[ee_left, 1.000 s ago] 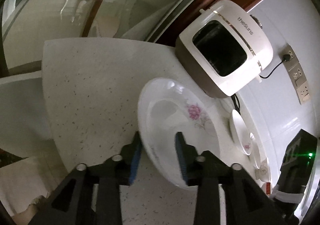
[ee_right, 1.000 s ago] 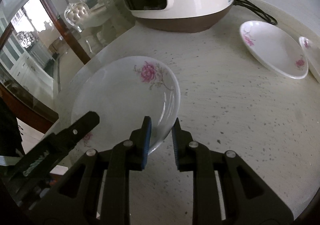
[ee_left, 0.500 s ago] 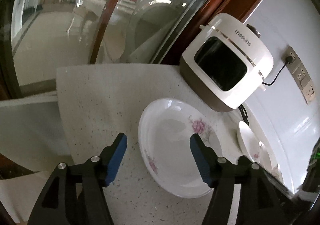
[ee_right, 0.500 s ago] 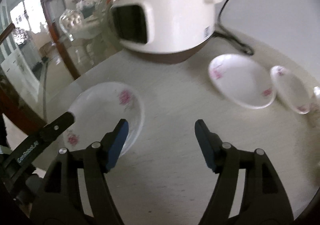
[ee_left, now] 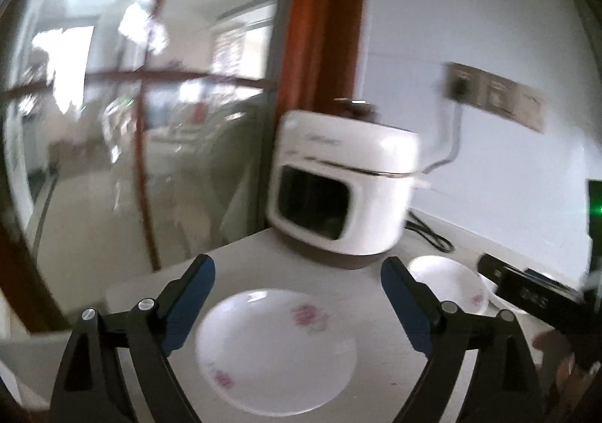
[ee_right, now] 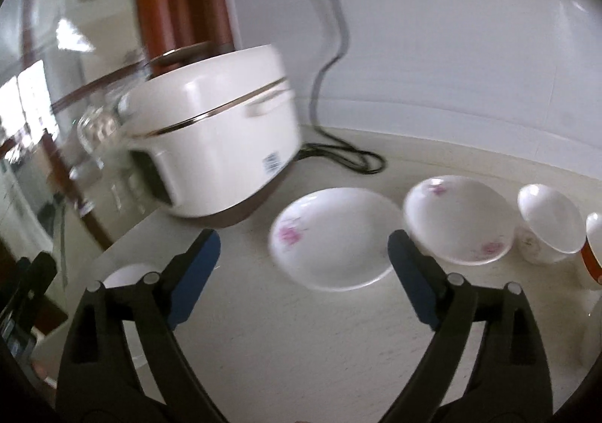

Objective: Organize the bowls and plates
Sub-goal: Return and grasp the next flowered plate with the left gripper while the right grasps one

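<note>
A white plate with pink flowers (ee_left: 274, 351) lies flat on the speckled counter, free of both grippers. My left gripper (ee_left: 297, 287) hovers over it, open wide, nothing between its blue pads. My right gripper (ee_right: 303, 257) is open too and faces two more flowered plates, one near (ee_right: 335, 238) and one further right (ee_right: 459, 219). Beyond them stand a white bowl (ee_right: 549, 223) and a second bowl with a red band (ee_right: 594, 246) at the edge of view. The released plate (ee_right: 128, 276) peeks out behind the right gripper's left finger.
A white rice cooker (ee_left: 338, 189) stands at the back by the wall, and its black cord (ee_right: 338, 155) lies coiled on the counter behind the plates. Glass panes and a brown wooden post (ee_left: 323, 28) close off the left side. The counter's corner edge (ee_left: 124, 291) is near.
Both grippers opened and let go of the flowered plate, which now rests on the counter. Both pulled back and tilted up; the right one swung right toward the other plates.
</note>
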`<state>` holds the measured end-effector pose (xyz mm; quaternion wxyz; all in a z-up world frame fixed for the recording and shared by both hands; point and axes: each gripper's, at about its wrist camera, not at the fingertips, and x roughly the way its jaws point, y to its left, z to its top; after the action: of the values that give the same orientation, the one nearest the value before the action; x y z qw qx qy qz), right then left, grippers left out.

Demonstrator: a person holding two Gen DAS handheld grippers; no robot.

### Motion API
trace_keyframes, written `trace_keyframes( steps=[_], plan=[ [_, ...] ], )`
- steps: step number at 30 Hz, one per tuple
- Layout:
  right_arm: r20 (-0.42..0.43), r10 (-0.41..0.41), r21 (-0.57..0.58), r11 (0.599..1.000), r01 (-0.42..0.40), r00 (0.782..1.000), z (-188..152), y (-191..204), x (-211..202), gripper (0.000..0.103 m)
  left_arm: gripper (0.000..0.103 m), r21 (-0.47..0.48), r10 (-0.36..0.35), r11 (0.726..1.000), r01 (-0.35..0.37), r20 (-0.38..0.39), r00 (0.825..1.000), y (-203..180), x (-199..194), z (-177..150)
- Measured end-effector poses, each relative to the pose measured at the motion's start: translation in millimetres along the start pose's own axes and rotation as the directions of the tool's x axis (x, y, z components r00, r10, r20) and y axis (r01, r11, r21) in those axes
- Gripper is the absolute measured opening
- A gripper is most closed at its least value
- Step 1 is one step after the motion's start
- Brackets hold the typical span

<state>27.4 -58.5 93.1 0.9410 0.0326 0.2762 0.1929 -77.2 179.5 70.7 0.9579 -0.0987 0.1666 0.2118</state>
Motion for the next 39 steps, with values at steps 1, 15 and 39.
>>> trace_keyframes(
  steps=[1, 15, 39],
  plan=[
    [0.0, -0.007, 0.026, 1.0, 0.007, 1.0, 1, -8, 3, 0.093, 0.091, 0.017, -0.035, 0.999, 0.035, -0.011, 0.999, -7, 3, 2],
    [-0.117, 0.138, 0.478, 0.876, -0.066, 0.983, -21, -100, 59, 0.093, 0.092, -0.207, -0.307, 0.945, 0.253, -0.294, 0.905, -51, 103, -4],
    [-0.219, 0.082, 0.377, 0.926, 0.007, 0.972, -31, -93, 103, 0.036, 0.053, -0.222, -0.316, 0.947, 0.234, -0.498, 0.807, -90, 188, -39]
  ],
)
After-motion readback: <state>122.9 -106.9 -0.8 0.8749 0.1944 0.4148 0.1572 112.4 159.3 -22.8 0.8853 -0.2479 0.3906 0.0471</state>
